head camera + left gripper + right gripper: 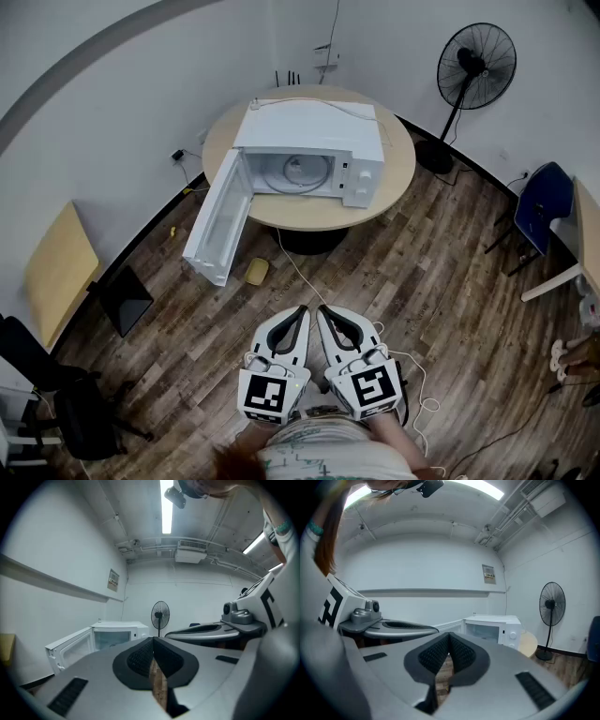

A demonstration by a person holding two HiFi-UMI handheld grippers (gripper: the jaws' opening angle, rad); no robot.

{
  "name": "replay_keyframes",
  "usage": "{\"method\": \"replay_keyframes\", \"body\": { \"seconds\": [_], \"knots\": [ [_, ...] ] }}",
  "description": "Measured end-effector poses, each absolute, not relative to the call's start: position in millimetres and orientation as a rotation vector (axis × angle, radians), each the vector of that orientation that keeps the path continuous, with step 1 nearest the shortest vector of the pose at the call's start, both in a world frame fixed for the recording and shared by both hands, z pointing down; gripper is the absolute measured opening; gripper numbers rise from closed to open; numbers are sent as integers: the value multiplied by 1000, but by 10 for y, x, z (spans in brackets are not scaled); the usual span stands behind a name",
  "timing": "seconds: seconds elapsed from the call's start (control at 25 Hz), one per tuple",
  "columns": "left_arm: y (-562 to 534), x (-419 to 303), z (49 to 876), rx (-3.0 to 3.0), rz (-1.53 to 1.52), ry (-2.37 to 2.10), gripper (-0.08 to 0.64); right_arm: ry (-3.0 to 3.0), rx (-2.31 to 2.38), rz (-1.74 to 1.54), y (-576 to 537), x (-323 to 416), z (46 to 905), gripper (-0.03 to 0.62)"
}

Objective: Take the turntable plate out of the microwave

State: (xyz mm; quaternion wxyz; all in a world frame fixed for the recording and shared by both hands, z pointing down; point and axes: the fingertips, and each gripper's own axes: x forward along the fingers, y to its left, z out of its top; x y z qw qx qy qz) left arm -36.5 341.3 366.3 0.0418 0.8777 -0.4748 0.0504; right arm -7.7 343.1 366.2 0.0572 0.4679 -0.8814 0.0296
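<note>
One white microwave [314, 141] stands on the round tabletop [398, 178], its door [217, 220] swung open to the left. The single turntable plate [305, 172] lies inside it. Well apart, nearer the person, the left gripper [301, 308] and right gripper [322, 308] hang side by side, each with fingers together and empty. One fan [476, 66] stands at the right.

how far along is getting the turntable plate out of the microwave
Done: the microwave door stands open. In hand: nothing; the left gripper and right gripper are shut, empty, well short of the table. Left: everything else; the turntable plate sits inside the microwave, to be reached, gripped and lifted out.
</note>
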Motion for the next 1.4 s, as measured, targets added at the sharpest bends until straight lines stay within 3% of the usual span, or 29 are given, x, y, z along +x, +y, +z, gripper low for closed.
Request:
{"method": "replay_keyframes", "body": {
  "seconds": [0.88,1.4],
  "knots": [
    [3396,-502,3663,2687,156,-1462,14,-2692,1483,151,3387,-103,3691,-9],
    [2687,-471,3642,2685,179,-1499,15,-2715,1437,114,2658,-122,3622,-9]
  ]
}}
